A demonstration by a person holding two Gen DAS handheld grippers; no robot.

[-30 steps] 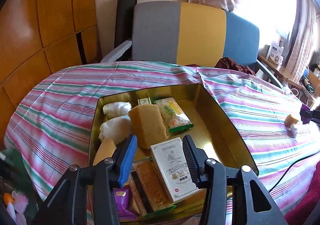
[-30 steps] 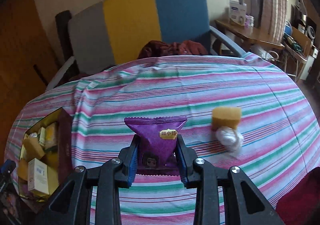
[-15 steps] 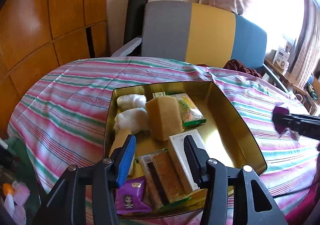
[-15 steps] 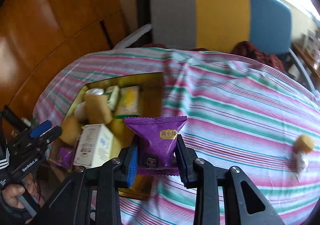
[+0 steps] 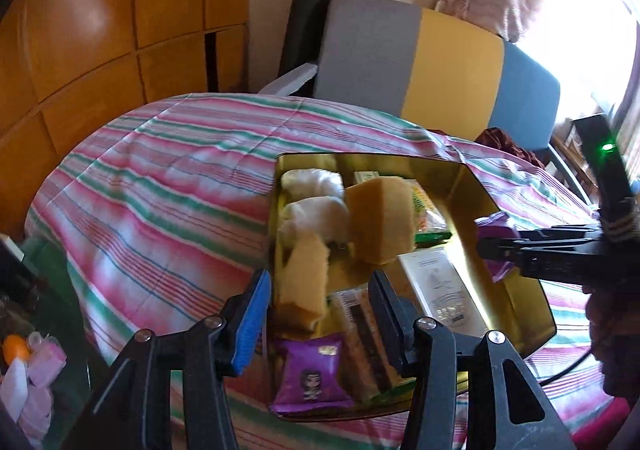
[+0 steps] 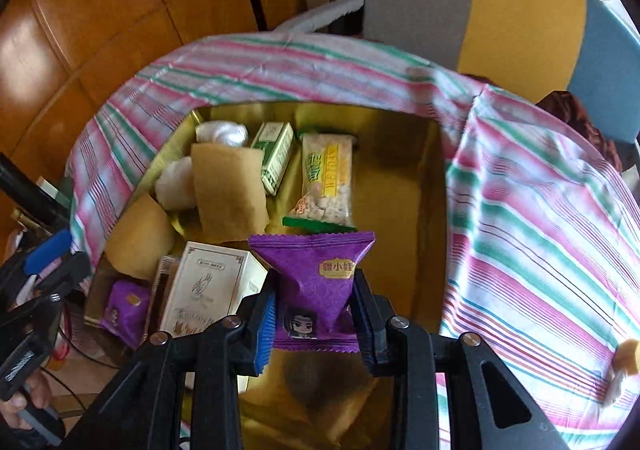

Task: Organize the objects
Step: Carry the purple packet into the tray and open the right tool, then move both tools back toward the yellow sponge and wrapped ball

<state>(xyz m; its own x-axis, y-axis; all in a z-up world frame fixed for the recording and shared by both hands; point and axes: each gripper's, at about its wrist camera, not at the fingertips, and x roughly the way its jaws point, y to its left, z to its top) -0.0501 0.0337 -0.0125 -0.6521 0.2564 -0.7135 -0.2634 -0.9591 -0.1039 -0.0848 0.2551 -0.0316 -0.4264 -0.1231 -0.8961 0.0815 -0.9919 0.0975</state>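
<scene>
A gold tin (image 6: 428, 186) sits on the striped tablecloth (image 6: 540, 234) and holds several snacks: a white box (image 6: 204, 286), a tan cake (image 6: 228, 194), a rice-puff pack (image 6: 326, 182), a purple packet (image 5: 310, 378). My right gripper (image 6: 314, 314) is shut on a purple snack packet (image 6: 316, 278) and holds it above the tin's open right side. It shows in the left wrist view (image 5: 486, 246) over the tin (image 5: 472, 180). My left gripper (image 5: 320, 314) is open and empty at the tin's near edge.
A grey, yellow and blue chair (image 5: 420, 62) stands behind the table. Wood panels (image 5: 100, 30) line the left wall. A small tan snack (image 6: 626, 358) lies on the cloth at far right. Clutter (image 5: 24, 366) lies on the floor at left.
My right gripper has carried the purple packet left from the cloth to above the tin. My left gripper has drawn back and left a little, staying open.
</scene>
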